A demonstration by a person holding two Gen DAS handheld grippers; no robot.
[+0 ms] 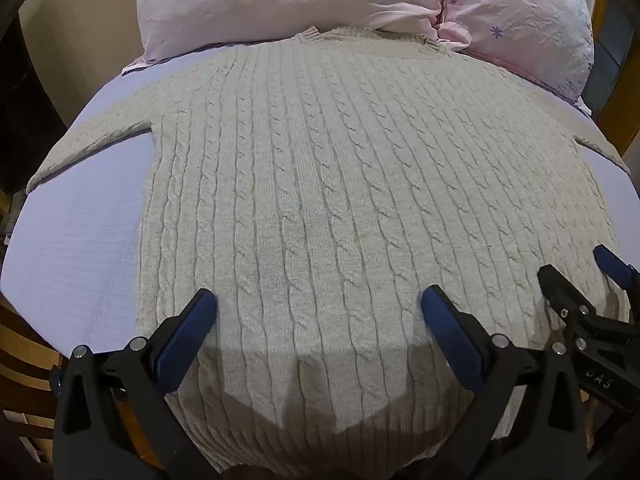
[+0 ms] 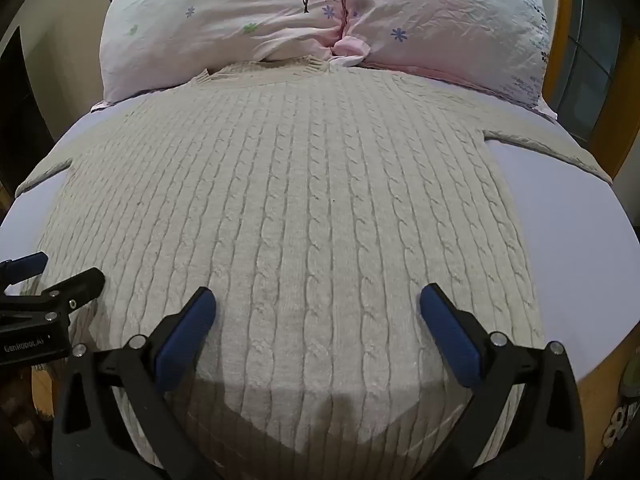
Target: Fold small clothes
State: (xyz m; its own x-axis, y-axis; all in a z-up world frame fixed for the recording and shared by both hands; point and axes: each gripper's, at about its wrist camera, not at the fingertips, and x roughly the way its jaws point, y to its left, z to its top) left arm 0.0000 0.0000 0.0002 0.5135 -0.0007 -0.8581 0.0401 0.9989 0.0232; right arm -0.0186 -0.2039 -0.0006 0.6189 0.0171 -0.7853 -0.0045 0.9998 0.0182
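A cream cable-knit sweater (image 1: 320, 168) lies flat on a pale lavender sheet (image 1: 80, 248), neck at the far end, sleeves spread to both sides. It also fills the right wrist view (image 2: 312, 200). My left gripper (image 1: 319, 306) is open and empty above the sweater's near hem, left of centre. My right gripper (image 2: 318, 304) is open and empty above the hem, right of centre. The right gripper also shows at the right edge of the left wrist view (image 1: 576, 272). The left gripper shows at the left edge of the right wrist view (image 2: 60, 270).
Two pink floral pillows (image 1: 280, 0) (image 2: 440, 20) lie at the far end, touching the sweater's collar. Bare sheet (image 2: 560, 208) flanks the sweater. Wooden furniture (image 1: 24, 360) shows at the near left, a wood-framed door (image 2: 584, 60) at the far right.
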